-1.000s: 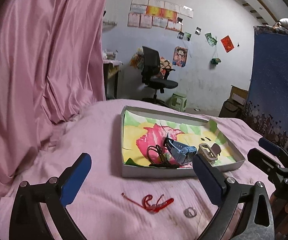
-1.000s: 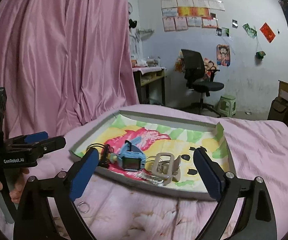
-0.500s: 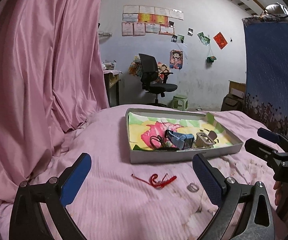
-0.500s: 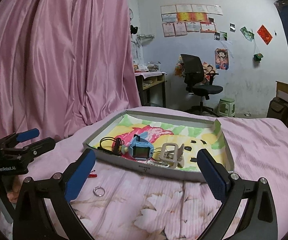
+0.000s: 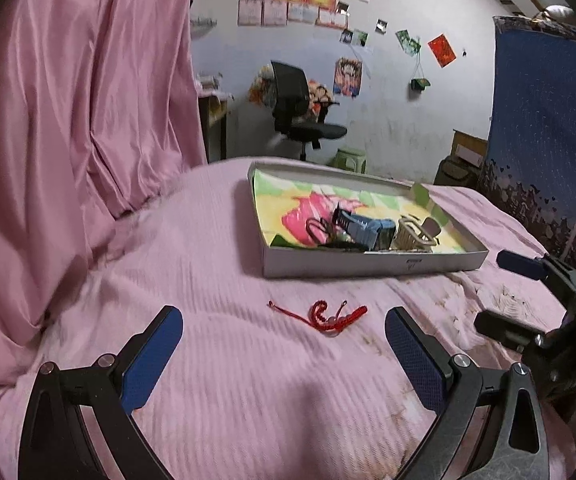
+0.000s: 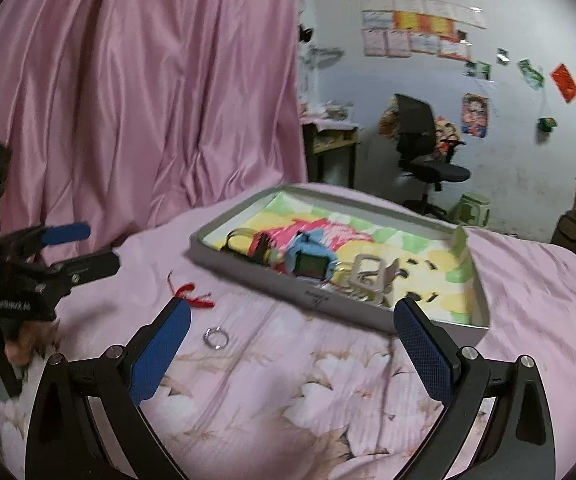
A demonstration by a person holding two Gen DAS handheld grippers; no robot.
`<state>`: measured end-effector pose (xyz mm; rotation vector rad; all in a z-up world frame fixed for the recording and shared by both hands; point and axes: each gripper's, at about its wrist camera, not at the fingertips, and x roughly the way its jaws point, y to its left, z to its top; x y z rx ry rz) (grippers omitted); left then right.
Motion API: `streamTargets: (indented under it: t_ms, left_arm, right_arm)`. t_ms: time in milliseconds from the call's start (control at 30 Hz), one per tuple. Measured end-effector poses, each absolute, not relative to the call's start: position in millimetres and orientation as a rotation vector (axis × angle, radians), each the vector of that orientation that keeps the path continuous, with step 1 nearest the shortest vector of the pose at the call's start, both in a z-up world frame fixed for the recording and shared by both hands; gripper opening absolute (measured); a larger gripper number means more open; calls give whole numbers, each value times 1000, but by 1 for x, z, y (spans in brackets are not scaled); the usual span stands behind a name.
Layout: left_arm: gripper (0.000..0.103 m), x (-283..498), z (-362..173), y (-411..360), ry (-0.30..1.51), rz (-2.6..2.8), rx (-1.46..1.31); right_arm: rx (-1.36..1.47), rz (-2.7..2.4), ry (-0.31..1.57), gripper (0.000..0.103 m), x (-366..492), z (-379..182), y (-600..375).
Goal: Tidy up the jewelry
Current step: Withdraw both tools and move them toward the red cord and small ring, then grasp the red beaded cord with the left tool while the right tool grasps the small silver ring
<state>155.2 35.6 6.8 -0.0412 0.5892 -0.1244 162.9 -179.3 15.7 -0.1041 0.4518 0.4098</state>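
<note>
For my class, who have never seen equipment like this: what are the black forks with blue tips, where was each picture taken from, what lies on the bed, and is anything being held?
There is no robot. A person holds a two-finger gripper in each hand, each with a camera looking along its fingers. One picture comes from the left gripper, the other from the right gripper. Each also shows the other at its edge. Both are open and hold nothing.

On the pink bedspread sits a shallow box holding a blue watch, a pale clip-like piece and dark cords. Outside it lie a red cord bracelet and a silver ring.
</note>
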Motion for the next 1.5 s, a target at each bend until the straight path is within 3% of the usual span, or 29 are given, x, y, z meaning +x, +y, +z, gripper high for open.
streamTargets:
  t_ms: [267, 533, 600, 700, 900, 1500]
  left_arm:
    - [99, 170, -3, 36, 649, -163, -49]
    - [73, 186, -12, 29, 719, -249, -53]
    - [59, 192, -14, 28, 743, -277, -59]
    - [47, 199, -19, 26, 782, -313, -80]
    - [41, 210, -25, 25, 816, -351, -119]
    - [22, 224, -41, 20, 899, -357, -128]
  right_arm:
    - [-150, 488, 572, 97, 179, -1, -162]
    - [-152, 559, 660, 72, 192, -16, -153]
    - [-162, 577, 666, 67, 194, -18, -149]
    - [-174, 601, 677, 55, 197, -20, -145]
    - [-195, 650, 698, 42, 203, -25, -136]
    - [-223, 712, 738, 31, 220, -36, -123]
